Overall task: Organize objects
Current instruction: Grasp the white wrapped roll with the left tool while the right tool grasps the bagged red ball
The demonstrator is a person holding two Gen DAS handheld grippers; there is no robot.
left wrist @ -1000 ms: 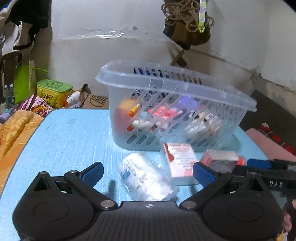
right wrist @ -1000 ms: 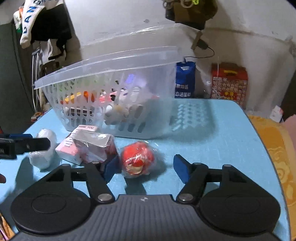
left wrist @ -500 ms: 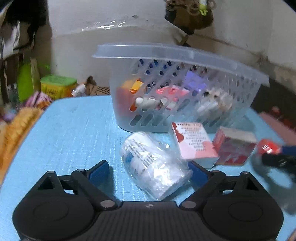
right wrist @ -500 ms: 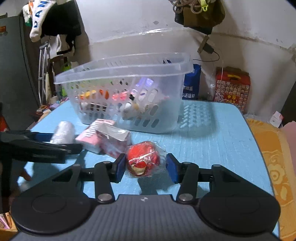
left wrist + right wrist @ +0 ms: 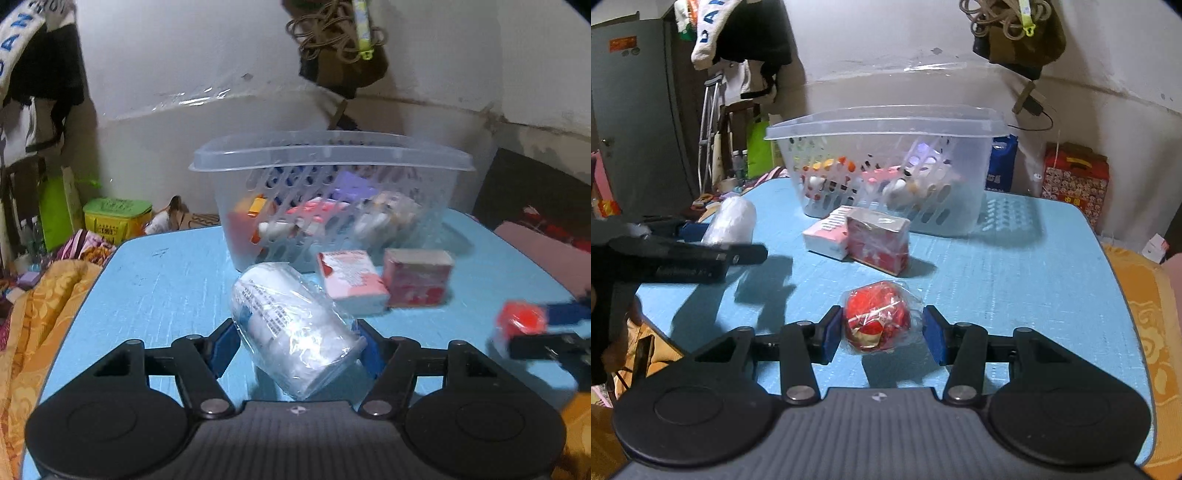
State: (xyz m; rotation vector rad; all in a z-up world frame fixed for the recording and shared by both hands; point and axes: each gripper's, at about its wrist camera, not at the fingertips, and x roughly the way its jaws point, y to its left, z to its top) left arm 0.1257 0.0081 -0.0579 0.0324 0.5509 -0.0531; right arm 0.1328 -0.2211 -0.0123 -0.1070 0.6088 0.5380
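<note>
My left gripper is shut on a white plastic-wrapped roll and holds it above the blue table. My right gripper is shut on a red wrapped ball, lifted above the table. The clear slotted basket stands at the back, with several small items inside; it also shows in the right wrist view. A pink box and a red box lie in front of it.
An orange patterned cloth borders the table's left edge. A green tin and bags stand beyond the far left corner. A red gift box and a blue bag stand behind the table on the right.
Both grippers have closed on their objects and pulled back and up from the basket. The white roll and the red ball have left the table.
</note>
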